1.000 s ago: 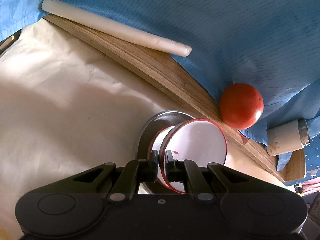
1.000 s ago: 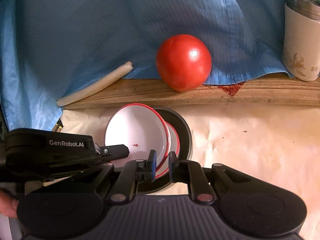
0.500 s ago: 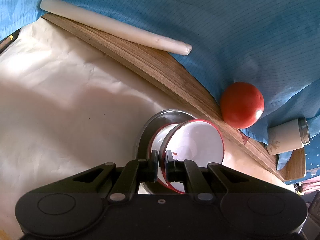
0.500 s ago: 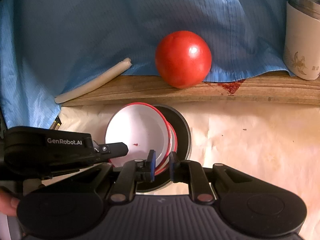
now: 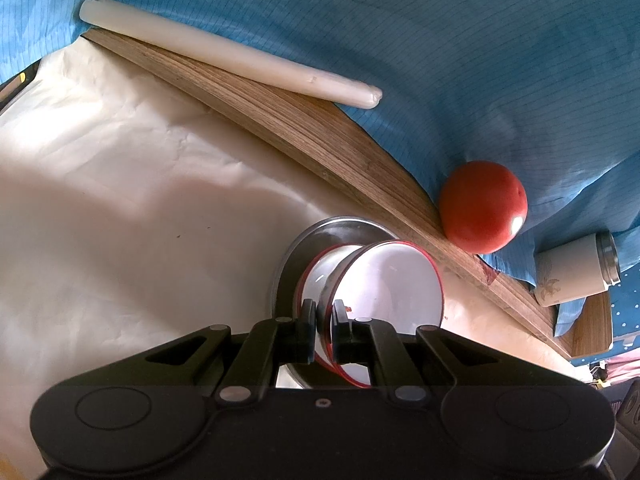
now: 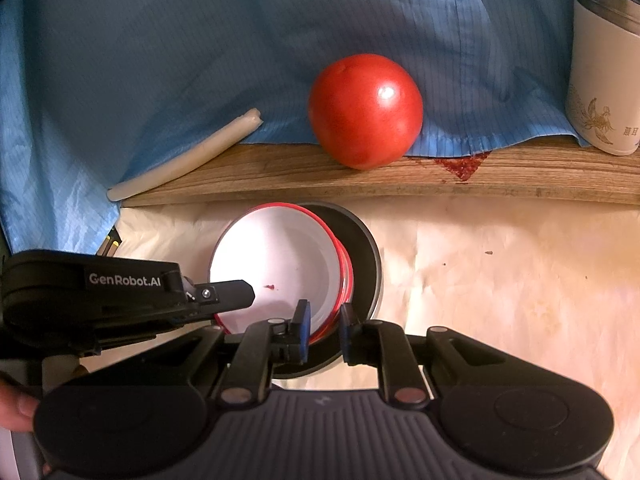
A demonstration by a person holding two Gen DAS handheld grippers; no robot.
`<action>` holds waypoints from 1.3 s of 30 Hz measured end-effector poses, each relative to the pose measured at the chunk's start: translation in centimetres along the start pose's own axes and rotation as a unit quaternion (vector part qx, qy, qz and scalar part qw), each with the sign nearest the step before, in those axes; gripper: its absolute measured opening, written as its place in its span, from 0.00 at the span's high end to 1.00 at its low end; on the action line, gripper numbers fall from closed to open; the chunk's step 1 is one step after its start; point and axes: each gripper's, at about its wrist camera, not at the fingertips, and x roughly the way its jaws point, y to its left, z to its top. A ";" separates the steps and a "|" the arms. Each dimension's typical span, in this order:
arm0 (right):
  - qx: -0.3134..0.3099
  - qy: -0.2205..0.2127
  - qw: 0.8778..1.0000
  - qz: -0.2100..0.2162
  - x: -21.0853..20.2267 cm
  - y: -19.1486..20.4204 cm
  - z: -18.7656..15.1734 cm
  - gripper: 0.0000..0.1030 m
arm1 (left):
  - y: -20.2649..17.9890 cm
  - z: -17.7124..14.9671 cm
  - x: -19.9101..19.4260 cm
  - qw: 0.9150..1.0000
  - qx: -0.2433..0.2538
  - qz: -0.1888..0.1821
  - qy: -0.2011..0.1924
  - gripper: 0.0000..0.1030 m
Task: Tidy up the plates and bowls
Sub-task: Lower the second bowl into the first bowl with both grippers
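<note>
A white bowl with a red rim (image 5: 392,292) hangs tilted, and my left gripper (image 5: 324,320) is shut on its near rim. It nests in a second red-rimmed bowl (image 5: 310,280) that sits on a metal plate (image 5: 332,228). In the right wrist view the upper bowl (image 6: 280,256) lies almost flat in the lower bowl (image 6: 349,276) on the dark plate (image 6: 366,256). My right gripper (image 6: 323,320) is shut over the bowls' near rims, one pad inside and one outside. The left gripper (image 6: 240,292) reaches in from the left.
A red tomato (image 6: 366,110) and a white cup (image 6: 600,80) rest on a wooden board (image 6: 400,176) under blue cloth (image 6: 160,40). A white stick (image 5: 224,56) lies along the board. Cream paper (image 5: 100,200) covers the table. A fingertip (image 6: 12,404) shows at the left edge.
The upper bowl has sunk closer into the lower bowl, so their rims nearly line up. The right jaws stand slightly wider. Neither hand has shifted.
</note>
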 end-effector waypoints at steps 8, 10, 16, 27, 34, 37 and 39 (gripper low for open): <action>0.000 0.001 1.000 0.001 0.0 0.0 0.0 0.83 | 0.0 -0.1 0.0 1.000 0.001 0.001 0.000 0.93; 0.000 0.001 1.000 0.001 0.0 0.0 0.1 0.83 | 0.0 -0.1 0.0 1.000 0.000 0.001 0.000 0.93; 0.000 0.001 1.000 0.001 0.0 0.0 0.1 0.82 | 0.0 0.0 -0.1 1.000 -0.001 0.000 -0.001 0.93; 0.000 0.002 1.000 0.002 0.0 0.0 0.0 0.80 | 0.0 -0.1 -0.2 1.000 -0.001 0.000 0.001 0.91; 0.000 0.002 1.000 0.003 -0.1 0.0 0.0 0.80 | 0.0 -0.1 -0.2 1.000 -0.001 0.000 0.001 0.90; 0.000 0.002 1.000 0.003 -0.1 0.0 0.1 0.79 | -0.1 -0.1 -0.2 1.000 -0.002 0.001 0.001 0.89; 0.000 0.002 1.000 0.003 -0.1 0.0 0.1 0.79 | -0.1 -0.1 -0.2 1.000 -0.002 0.001 0.001 0.89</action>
